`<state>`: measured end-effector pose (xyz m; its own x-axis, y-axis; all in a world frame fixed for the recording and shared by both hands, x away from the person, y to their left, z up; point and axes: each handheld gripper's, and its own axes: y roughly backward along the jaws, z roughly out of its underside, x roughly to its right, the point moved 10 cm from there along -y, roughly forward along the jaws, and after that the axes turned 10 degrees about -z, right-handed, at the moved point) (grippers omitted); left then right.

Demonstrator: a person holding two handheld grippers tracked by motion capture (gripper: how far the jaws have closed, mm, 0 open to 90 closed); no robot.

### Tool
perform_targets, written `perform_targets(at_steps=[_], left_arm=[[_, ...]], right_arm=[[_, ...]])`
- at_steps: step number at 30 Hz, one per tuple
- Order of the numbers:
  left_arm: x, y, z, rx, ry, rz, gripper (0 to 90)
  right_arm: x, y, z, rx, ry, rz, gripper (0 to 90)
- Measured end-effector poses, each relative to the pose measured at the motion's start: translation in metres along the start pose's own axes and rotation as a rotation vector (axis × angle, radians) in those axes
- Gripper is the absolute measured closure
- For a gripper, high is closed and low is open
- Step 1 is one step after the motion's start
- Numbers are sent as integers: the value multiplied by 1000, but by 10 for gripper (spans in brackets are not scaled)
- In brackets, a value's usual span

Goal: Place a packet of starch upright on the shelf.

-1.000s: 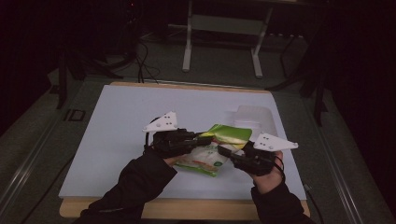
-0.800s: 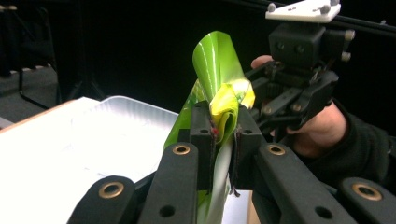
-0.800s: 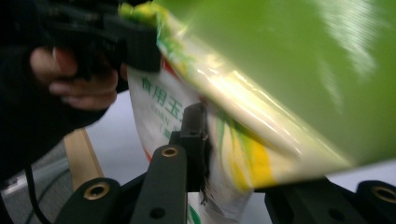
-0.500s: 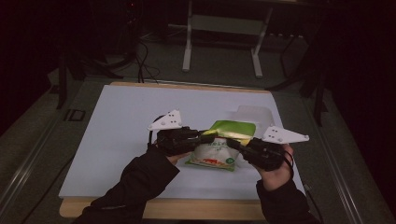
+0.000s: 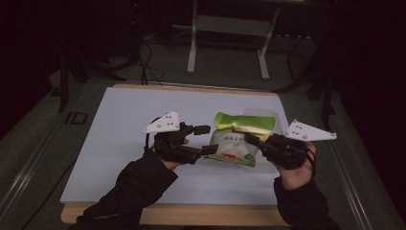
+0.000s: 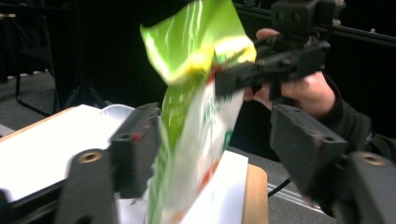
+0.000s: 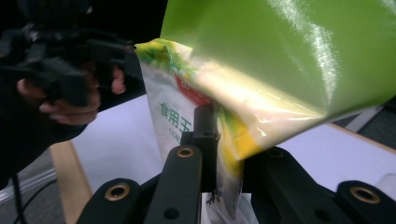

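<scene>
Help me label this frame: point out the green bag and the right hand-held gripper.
green bag (image 5: pixel 237 143): high view, its white printed front.
right hand-held gripper (image 5: pixel 252 139): high view, between its fingertips at the bag's edge.

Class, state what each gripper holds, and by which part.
The right gripper pinches the green-and-white food pouch at one side edge. The left gripper straddles its opposite edge, jaws open.

Room dim, surroundings near black; white tabletop (image 5: pixel 119 143) is the brightest area. Overhead glare streaks on green bag (image 7: pixel 299 51). Bag motion-blurred in left gripper view; near fingers (image 6: pixel 135 144) soft, out of focus.
</scene>
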<state>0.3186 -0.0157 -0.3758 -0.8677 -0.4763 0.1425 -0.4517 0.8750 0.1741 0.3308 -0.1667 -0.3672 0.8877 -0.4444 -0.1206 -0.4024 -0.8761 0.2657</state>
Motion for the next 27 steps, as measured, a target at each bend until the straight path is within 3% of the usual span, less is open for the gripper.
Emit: perform_targets(at_steps=[1, 2, 3, 6, 9, 10, 13, 14, 18, 21, 23, 25, 26, 27], left_arm=[[0, 0, 0, 0, 0, 0, 243], [-3, 3, 2, -6, 20, -6, 243], [-7, 7, 5, -6, 33, -10, 136], [-8, 12, 9, -11, 33, -4, 151], [-12, 18, 18, -28, 26, -42, 136], [-17, 22, 24, -38, 27, -81, 71], [-23, 26, 30, -42, 29, -111, 14], [-26, 29, 34, -50, 38, -122, 14], [-39, 40, 51, -78, 83, -162, 0], [-44, 48, 70, -109, 112, -178, 0], [-47, 55, 91, -139, 115, -182, 0], [-47, 57, 97, -143, 111, -182, 0], [-48, 59, 104, -149, 101, -187, 1], [-48, 61, 107, -144, 89, -196, 1]], right_arm=[[0, 0, 0, 0, 0, 0, 846], [3, 3, -2, 6, -2, 5, 846], [11, 10, -7, 25, 2, 24, 846], [18, 16, -12, 40, -1, 40, 845], [31, 23, -19, 55, 4, 69, 845], [42, 27, -23, 67, 7, 94, 846], [55, 32, -29, 77, 12, 121, 845], [55, 32, -29, 77, 12, 121, 845], [80, 37, -35, 80, -4, 161, 846], [91, 38, -35, 74, -19, 177, 845], [108, 38, -35, 65, -35, 202, 845], [114, 39, -34, 63, -45, 209, 845], [127, 40, -32, 57, -55, 225, 845], [127, 40, -32, 57, -55, 225, 845]])
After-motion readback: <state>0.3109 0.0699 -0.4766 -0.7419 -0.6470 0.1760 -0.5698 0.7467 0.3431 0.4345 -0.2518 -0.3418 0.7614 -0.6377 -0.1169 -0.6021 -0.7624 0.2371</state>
